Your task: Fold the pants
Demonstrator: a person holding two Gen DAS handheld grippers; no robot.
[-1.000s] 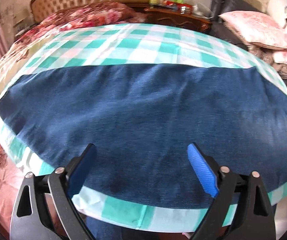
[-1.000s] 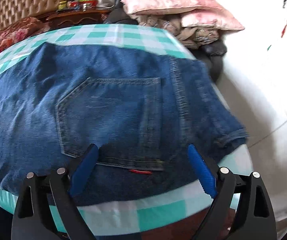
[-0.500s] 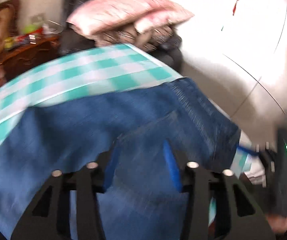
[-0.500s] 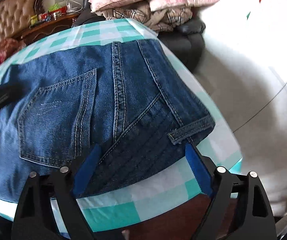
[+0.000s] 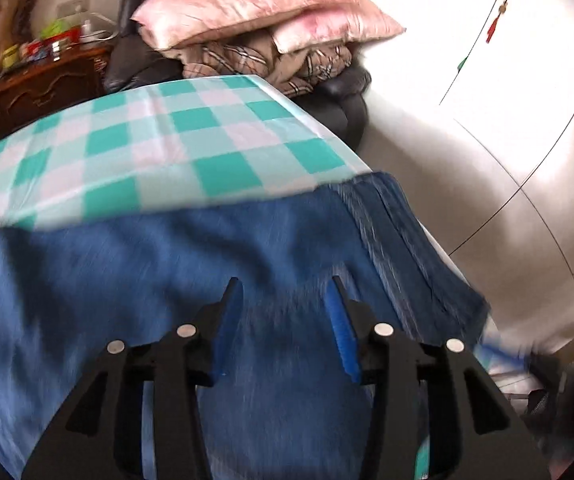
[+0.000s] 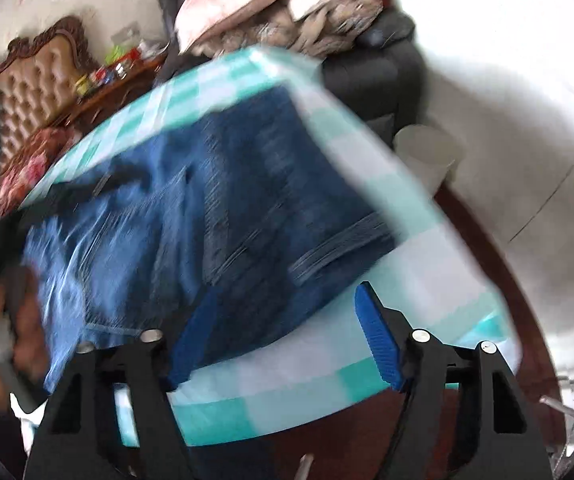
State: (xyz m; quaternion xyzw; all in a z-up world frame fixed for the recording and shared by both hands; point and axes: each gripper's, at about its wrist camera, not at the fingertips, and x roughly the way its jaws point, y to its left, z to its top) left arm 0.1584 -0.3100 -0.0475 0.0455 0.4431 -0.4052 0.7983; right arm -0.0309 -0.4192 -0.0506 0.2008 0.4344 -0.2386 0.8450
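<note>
Pants: blue denim pants [image 5: 191, 280] lie flat on the checked tabletop [image 5: 159, 140], waist end towards the tabletop's right-hand corner, where the waistband [image 6: 343, 240] shows as a ribbed strip.
Long axis: it runs from that waist end away to the person's left, so the legs trail off out of both views.
Which way from the tongs: the waist end lies just ahead of and below both pairs; the left tongs [image 5: 283, 320] hang over the seat area, the right tongs [image 6: 287, 332] straddle the near edge of the cloth close to the waistband corner.
Nearer hand: I judge the right one nearer the waistband corner, the left one nearer the middle of the seat.
Left tongs: part open, a narrow gap, denim seen between the blue pads but nothing pinched.
Right tongs: spread wide, holding nothing; one pad over denim, the other over bare tabletop.
Pose: both point forward and downward; the right view is tilted and blurred, so exact contact cannot be told.
Background: pink pillows [image 5: 255, 4] stacked beyond the tabletop.
</note>
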